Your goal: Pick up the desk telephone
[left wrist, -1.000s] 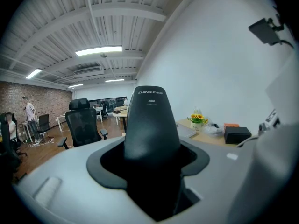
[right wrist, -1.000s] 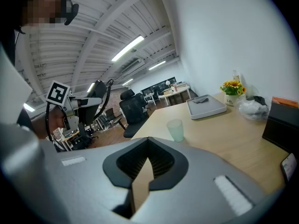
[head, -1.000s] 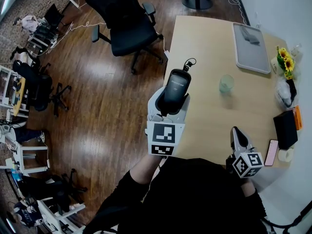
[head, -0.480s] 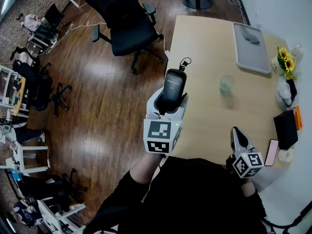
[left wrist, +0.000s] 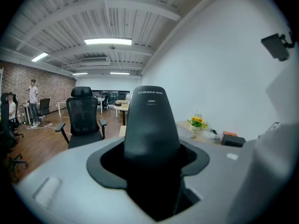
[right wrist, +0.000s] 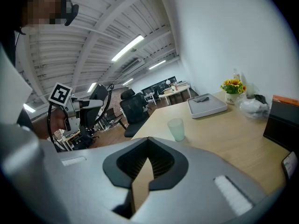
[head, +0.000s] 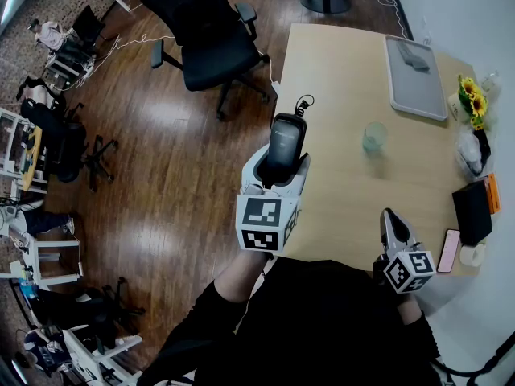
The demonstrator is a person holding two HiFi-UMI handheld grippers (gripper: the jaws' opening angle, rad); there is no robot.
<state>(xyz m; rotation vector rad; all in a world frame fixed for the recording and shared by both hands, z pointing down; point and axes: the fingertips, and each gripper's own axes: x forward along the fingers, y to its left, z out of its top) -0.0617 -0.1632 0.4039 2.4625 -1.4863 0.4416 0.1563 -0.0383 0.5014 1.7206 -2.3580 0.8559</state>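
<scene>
desk telephone handset [head: 286, 137] — clamped between jaws | left hand-held gripper [head: 280, 170]

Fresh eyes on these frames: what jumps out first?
The black telephone handset catches the eye first: it is upright, clamped in the jaws of the left gripper, and held up by the left edge of the light wooden table. Next, the right gripper sits at the lower right with its jaws together on nothing. A pale green translucent cup stands alone mid-table, with a grey rectangular tray beyond it.
</scene>
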